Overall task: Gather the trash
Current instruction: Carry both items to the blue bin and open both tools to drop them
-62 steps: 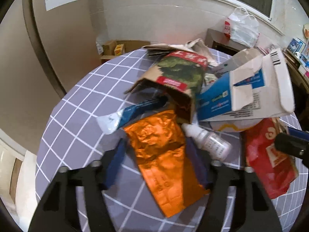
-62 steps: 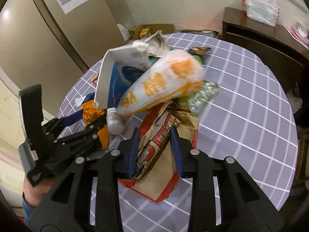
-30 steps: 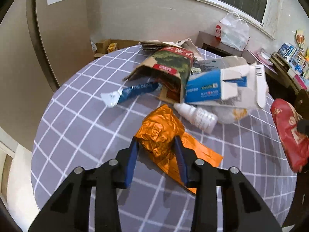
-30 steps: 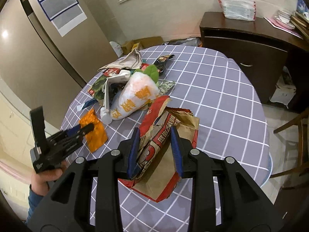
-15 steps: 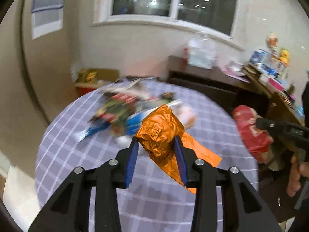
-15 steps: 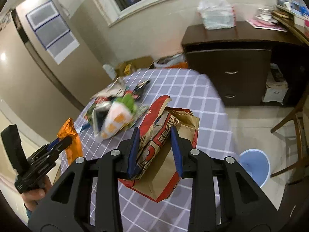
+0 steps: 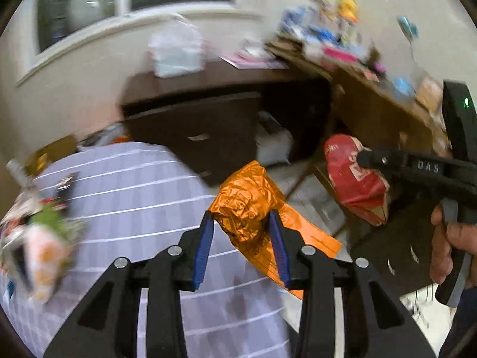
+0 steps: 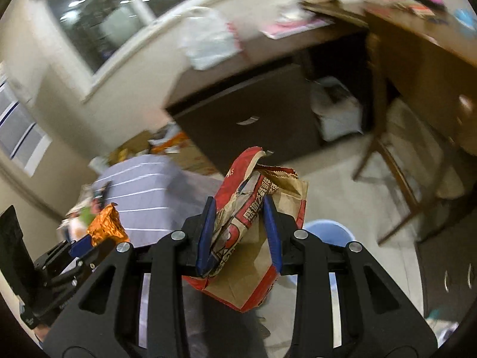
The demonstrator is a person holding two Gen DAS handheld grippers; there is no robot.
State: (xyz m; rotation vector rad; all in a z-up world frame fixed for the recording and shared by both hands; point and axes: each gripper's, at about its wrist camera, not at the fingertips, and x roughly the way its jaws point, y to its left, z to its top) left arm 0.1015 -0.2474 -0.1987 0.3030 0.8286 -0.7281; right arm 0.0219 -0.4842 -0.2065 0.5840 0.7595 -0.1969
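Observation:
My left gripper is shut on a crumpled orange foil wrapper and holds it in the air past the table's right edge. My right gripper is shut on a red and brown paper bag and holds it above a light blue bin on the floor. The bag also shows in the left wrist view, to the right of the wrapper. The left gripper with the wrapper shows in the right wrist view at lower left. More trash lies on the checked round table.
A dark wooden cabinet stands by the wall with a white plastic bag on top. A cluttered wooden desk is to the right, and a wooden chair stands by the bin. Cardboard boxes sit on the floor.
Both grippers have lifted their trash off the table and swung right, away from the pile, toward the floor by the cabinet. The blue bin has come into view under the paper bag.

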